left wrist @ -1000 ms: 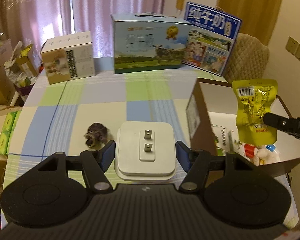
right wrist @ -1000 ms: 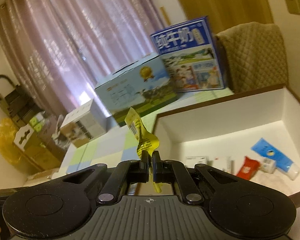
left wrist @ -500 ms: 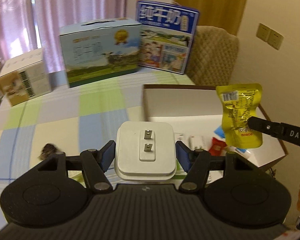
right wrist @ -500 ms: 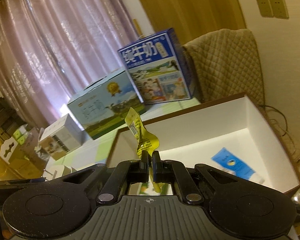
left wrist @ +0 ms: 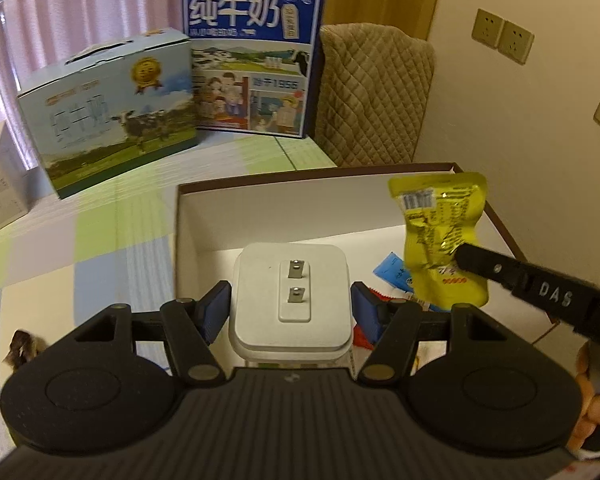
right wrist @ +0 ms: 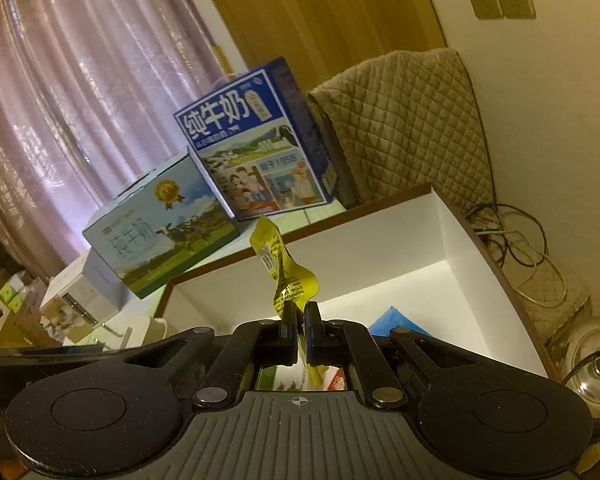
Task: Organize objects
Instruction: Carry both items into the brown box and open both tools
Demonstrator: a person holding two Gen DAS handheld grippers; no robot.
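Left gripper clamping a white charger between both blue pads, prongs facing up, held over the near-left corner of the open white box. Right gripper pressed together on the lower end of a yellow snack packet, packet standing up above the fingertips, over the box's right side. Blue tube lying on the box floor.

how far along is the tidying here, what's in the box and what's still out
Done: a blue packet and a red one lie in the box. In hand: left gripper holds the white charger, right gripper the yellow snack pouch, both over the box. Left: a small dark object on the table.
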